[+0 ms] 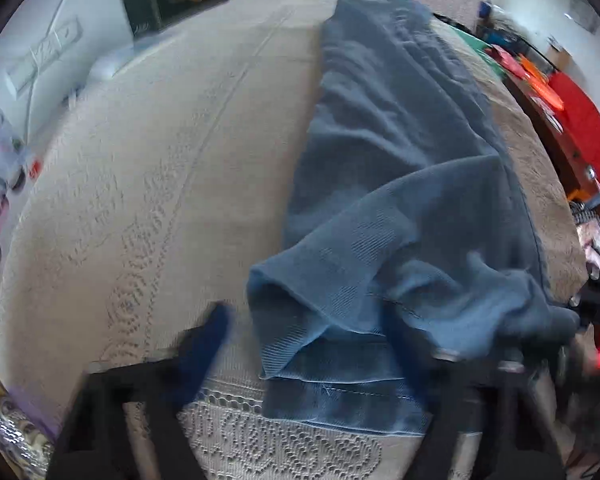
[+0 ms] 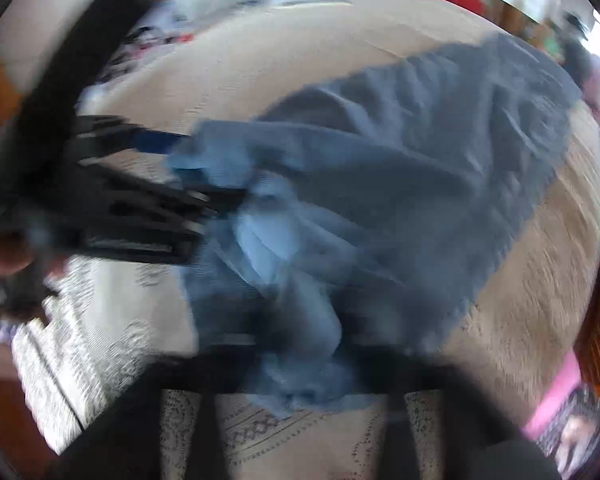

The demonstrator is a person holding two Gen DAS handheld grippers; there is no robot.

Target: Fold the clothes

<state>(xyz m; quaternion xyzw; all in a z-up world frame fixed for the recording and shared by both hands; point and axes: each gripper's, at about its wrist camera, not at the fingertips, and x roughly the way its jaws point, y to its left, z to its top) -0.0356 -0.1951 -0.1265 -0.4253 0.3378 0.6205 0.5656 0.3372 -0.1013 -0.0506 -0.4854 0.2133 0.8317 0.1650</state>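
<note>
On the cream lace bedspread (image 1: 148, 184) lies blue clothing (image 1: 400, 168), the left claw (image 1: 312, 340) spread; right claw's state unclear

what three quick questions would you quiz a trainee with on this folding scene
1. True or false: the blue garment lies on a red cover.
2. The left gripper has its jaws: A) apart, B) shut tight, C) out of view.
3. Short answer: can you tell from the right wrist view whether the right gripper is clamped on cloth?

Key: 1 false, it lies on a cream bedspread; 2 A; 3 no, too blurred.
</note>
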